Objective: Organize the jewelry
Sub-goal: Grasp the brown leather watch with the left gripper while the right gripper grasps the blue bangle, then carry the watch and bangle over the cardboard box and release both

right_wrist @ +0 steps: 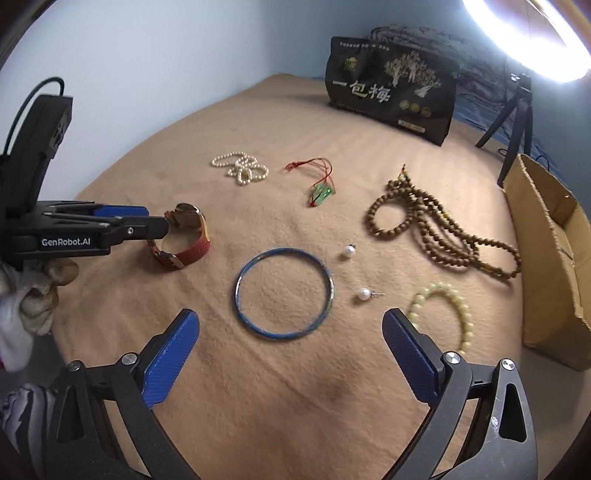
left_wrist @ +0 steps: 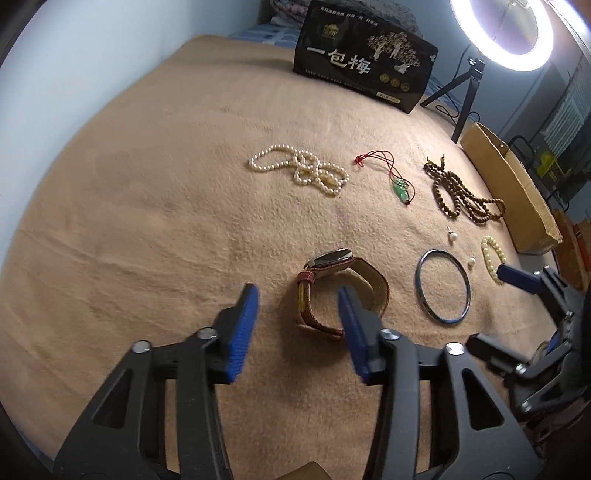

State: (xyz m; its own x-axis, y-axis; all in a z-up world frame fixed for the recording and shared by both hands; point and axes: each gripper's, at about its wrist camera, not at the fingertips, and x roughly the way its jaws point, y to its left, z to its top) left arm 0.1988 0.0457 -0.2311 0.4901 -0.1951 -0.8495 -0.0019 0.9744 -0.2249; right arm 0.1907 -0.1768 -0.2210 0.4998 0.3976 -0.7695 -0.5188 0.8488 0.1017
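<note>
A watch (left_wrist: 332,258) with a red-brown leather strap lies on its side on the tan blanket (left_wrist: 147,221). My left gripper (left_wrist: 297,291) is down at it and open. Its right finger sits inside the strap loop, its left finger outside, and the pads do not press the strap's near side between them. The right wrist view shows this gripper (right_wrist: 162,219) meeting the watch (right_wrist: 192,236) from the left. My right gripper (right_wrist: 290,314) stands wide open just above the near rim of a blue bangle (right_wrist: 240,295), holding nothing; the bangle (left_wrist: 421,295) lies flat right of the watch.
A pearl necklace (right_wrist: 240,168), a jade pendant (right_wrist: 321,192) on red cord, brown wooden beads (right_wrist: 436,229), two pearl earrings (right_wrist: 349,252) and a pale bead bracelet (right_wrist: 461,306) lie around. A cardboard box (right_wrist: 546,258) stands right; a black bag (right_wrist: 391,96) and ring light (left_wrist: 502,33) behind.
</note>
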